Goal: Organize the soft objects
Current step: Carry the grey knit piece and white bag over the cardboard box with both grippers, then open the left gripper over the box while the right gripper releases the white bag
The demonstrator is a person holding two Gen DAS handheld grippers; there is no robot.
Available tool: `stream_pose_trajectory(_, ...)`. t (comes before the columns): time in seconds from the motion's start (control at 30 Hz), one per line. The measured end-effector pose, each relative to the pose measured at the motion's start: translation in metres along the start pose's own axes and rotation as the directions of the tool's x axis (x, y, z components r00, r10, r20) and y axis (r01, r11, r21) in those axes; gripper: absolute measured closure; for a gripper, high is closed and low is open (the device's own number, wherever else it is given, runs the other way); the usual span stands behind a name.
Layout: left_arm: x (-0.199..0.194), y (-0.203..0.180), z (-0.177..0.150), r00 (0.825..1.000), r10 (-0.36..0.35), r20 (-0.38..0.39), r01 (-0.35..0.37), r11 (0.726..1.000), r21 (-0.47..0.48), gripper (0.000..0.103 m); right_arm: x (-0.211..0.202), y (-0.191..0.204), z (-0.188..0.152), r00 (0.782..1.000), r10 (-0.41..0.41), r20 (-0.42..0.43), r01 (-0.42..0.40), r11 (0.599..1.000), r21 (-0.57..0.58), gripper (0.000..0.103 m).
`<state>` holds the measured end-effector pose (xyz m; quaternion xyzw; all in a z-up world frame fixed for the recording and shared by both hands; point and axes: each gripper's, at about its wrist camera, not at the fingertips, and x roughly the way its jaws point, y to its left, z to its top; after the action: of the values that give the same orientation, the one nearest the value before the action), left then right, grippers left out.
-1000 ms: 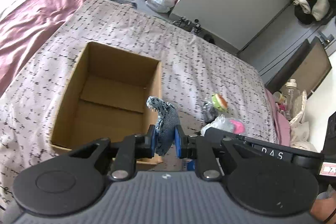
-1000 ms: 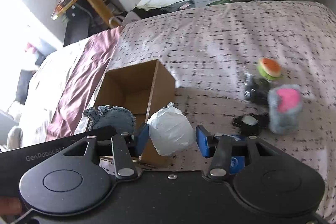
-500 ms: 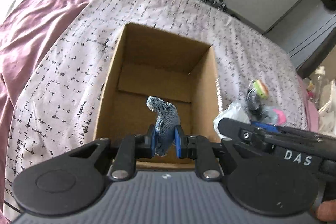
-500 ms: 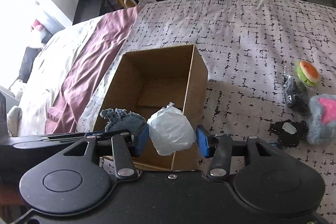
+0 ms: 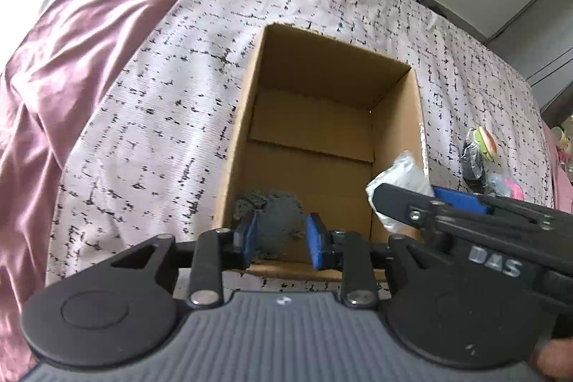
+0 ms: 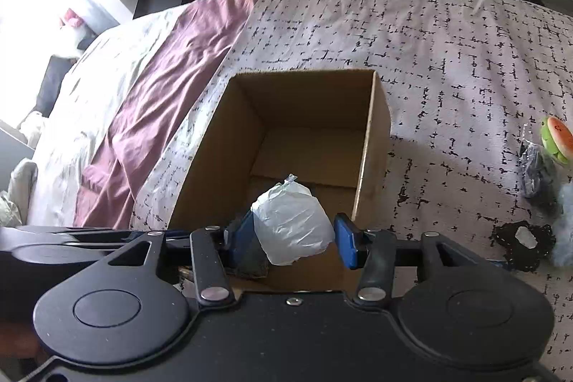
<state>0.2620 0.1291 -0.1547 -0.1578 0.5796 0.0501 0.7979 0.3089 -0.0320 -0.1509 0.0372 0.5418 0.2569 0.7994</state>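
The left claw [image 5: 280, 236] is spread open above the near end of the cardboard box [image 5: 394, 145]; the denim toy [image 5: 275, 213] lies between its pads, inside the box. The right claw [image 6: 294, 237] grips the white bag [image 6: 292, 224] over the box's near right.

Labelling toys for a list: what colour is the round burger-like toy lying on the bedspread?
The burger toy is green and orange, clearest in the right wrist view.
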Motion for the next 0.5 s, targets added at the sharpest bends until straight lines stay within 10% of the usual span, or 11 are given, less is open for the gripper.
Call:
stream_pose_trajectory(0.23, -0.022, 0.007, -0.001, 1.000, -0.002, 0.027, 0.002, 1.000, -0.001, 0.071, 0.014, 0.009, -0.005, 0.998, -0.019, -0.057, 0.019, 1.000, -0.012, 0.054)
stream_pose_trajectory(0.5, -0.042, 0.011, -0.011, 0.998, 0.008, 0.068, -0.008, 1.000, -0.002, 0.042, -0.005, 0.010, -0.009, 0.999, -0.016, -0.050, 0.016, 1.000, 0.004, 0.039)
